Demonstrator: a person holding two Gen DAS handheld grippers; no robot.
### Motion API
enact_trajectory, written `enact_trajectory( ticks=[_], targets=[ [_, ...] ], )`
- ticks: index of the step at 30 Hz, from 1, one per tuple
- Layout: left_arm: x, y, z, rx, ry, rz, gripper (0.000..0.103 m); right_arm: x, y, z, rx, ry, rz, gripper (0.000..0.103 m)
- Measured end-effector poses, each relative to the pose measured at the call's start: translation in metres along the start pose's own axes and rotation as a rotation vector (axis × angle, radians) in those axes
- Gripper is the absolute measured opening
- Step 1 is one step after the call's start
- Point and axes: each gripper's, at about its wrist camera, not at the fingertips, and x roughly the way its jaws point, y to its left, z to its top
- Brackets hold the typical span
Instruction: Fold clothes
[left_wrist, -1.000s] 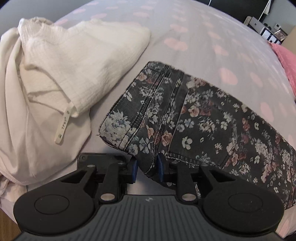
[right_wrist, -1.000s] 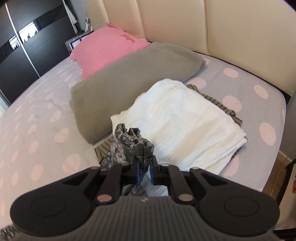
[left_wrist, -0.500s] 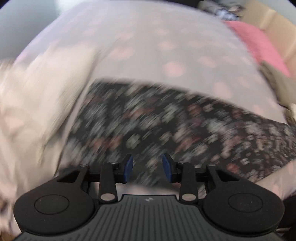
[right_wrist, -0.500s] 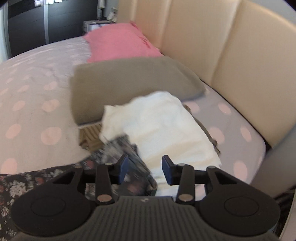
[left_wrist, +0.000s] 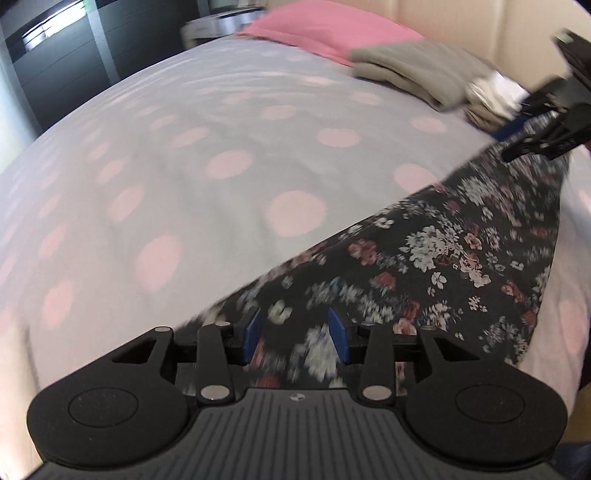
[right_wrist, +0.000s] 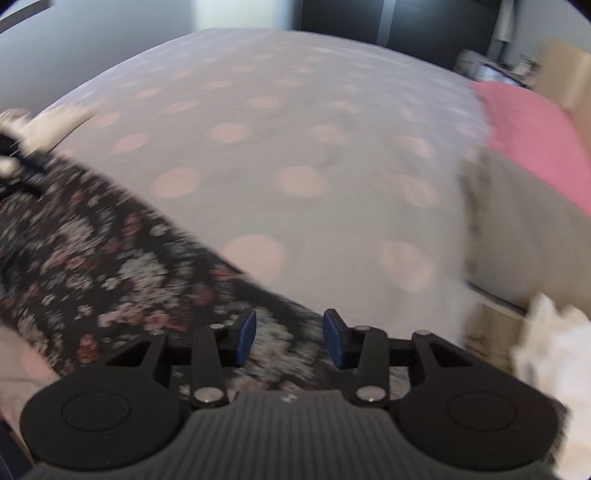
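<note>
Left gripper sits low over the near end of the floral trousers, fingers spread wide with nothing clamped; the fabric lies flat beneath them on the polka-dot bed. Right gripper is likewise low and level over the other end of the trousers, its fingers wide apart and empty. Grey pillow, pink pillow and a white folded garment lie to its right; both views are motion-blurred.
</note>
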Motion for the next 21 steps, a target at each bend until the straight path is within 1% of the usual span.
enact_trajectory(
  ticks=[3, 7, 10, 12, 13, 14, 16, 17, 18, 20, 21],
  targets=[
    [0.029, -0.006, 0.011, 0.094, 0.008, -0.014, 0.038, 0.033, 0.013, 0.012, -0.089, 0.024, 0.079, 0.042],
    [0.061, -0.007, 0.017, 0.183, 0.023, -0.032, 0.038, 0.065, 0.018, 0.023, -0.147, 0.043, 0.136, 0.042],
    [0.079, -0.006, 0.021, 0.226, 0.028, -0.058, 0.037, 0.082, 0.016, 0.026, -0.163, 0.054, 0.155, 0.042],
    [0.086, -0.004, 0.021, 0.236, 0.039, -0.081, 0.037, 0.091, 0.013, 0.026, -0.169, 0.062, 0.167, 0.042],
    [0.089, -0.002, 0.021, 0.234, 0.048, -0.099, 0.036, 0.094, 0.01, 0.025, -0.17, 0.068, 0.173, 0.042],
    [0.092, -0.001, 0.02, 0.232, 0.055, -0.116, 0.032, 0.097, 0.008, 0.024, -0.171, 0.073, 0.178, 0.042],
    [0.092, 0.0, 0.017, 0.225, 0.045, -0.13, 0.025, 0.1, 0.003, 0.022, -0.155, 0.077, 0.194, 0.034],
    [0.091, -0.001, 0.015, 0.225, 0.034, -0.12, 0.016, 0.099, 0.002, 0.022, -0.157, 0.074, 0.19, 0.025],
    [0.089, -0.002, 0.013, 0.225, 0.024, -0.111, 0.012, 0.097, 0.002, 0.021, -0.161, 0.072, 0.185, 0.011],
    [0.088, -0.003, 0.012, 0.224, 0.012, -0.095, 0.006, 0.092, 0.001, 0.021, -0.169, 0.067, 0.191, 0.006],
    [0.089, -0.003, 0.012, 0.223, 0.009, -0.089, 0.004, 0.09, 0.001, 0.021, -0.17, 0.062, 0.192, 0.005]
  ],
)
